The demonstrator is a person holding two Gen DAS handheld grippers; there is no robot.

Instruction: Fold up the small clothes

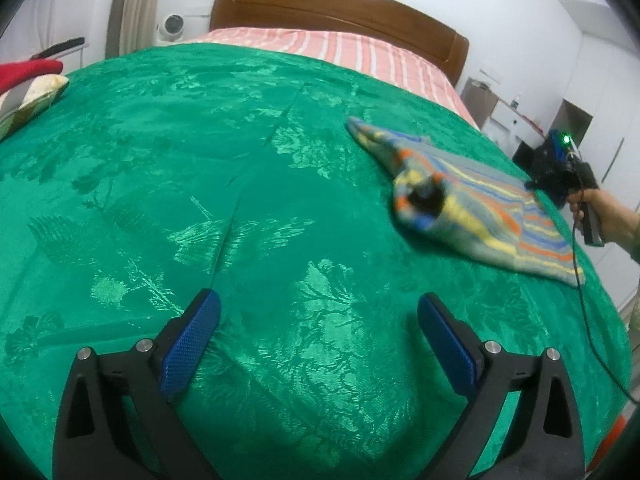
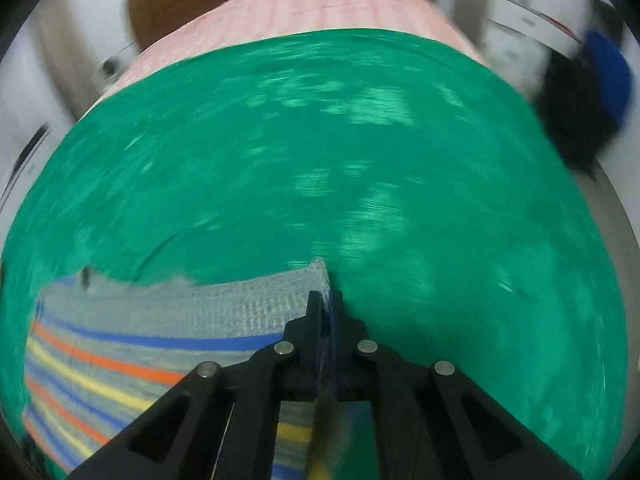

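Pinching far corner of striped sweater [image 2: 132, 332], right gripper [image 2: 325, 300] clamped; left gripper [image 1: 318, 312] wide, empty over green bedspread [image 1: 200, 140]. Next, likely: carry corner across, fold.

bed: green leaf-patterned bedspread [image 1: 248, 184] | far end: pink striped sheet [image 1: 360, 52] below brown wooden headboard [image 1: 340, 4] | far left edge: red cloth [image 1: 24, 72] over patterned cushion [image 1: 32, 100] | far right: white cabinets [image 1: 600, 92]

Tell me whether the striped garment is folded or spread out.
Partly folded: the striped garment lies bunched on the green bedspread, one sleeve flipped over, corner pinched by the right hand-held gripper.
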